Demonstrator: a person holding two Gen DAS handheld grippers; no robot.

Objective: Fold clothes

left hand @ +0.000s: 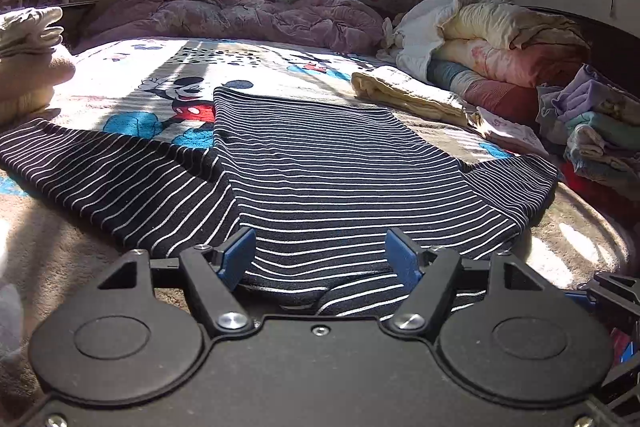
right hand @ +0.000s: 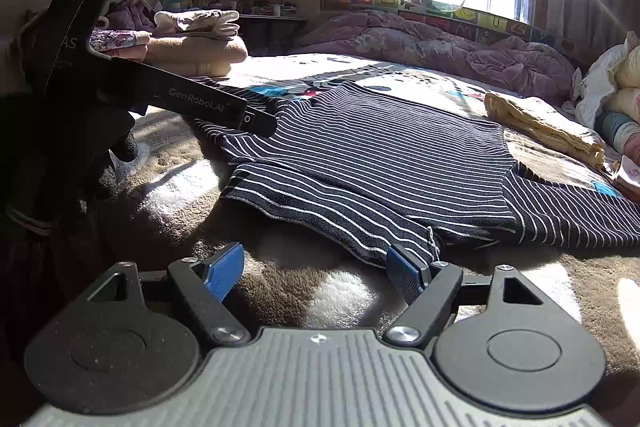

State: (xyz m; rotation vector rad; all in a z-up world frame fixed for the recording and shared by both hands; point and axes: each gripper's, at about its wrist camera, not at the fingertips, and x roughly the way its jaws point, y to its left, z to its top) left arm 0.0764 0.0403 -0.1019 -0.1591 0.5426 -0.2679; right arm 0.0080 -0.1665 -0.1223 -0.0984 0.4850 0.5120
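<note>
Striped dark navy knit shirt with thin white lines [left hand: 320, 163] lies spread flat on a cartoon-printed fleece bed blanket [left hand: 168, 95].

Seen from the left wrist view, the left gripper [left hand: 321, 253] has its blue-padded fingers [left hand: 239, 255] spread wide over the shirt's near edge, with cloth between them but not pinched. One sleeve runs out to the left across the blanket, the other to the right. In the right wrist view, the right gripper [right hand: 316, 269] is also wide apart, low over the blanket just beside the shirt's near corner; its right pad [right hand: 404, 273] is at the fabric's edge, though contact cannot be told. A folded pale yellow cloth [left hand: 412, 93] lies beyond the shirt, near a pile of rolled quilts [left hand: 500, 39].
</note>
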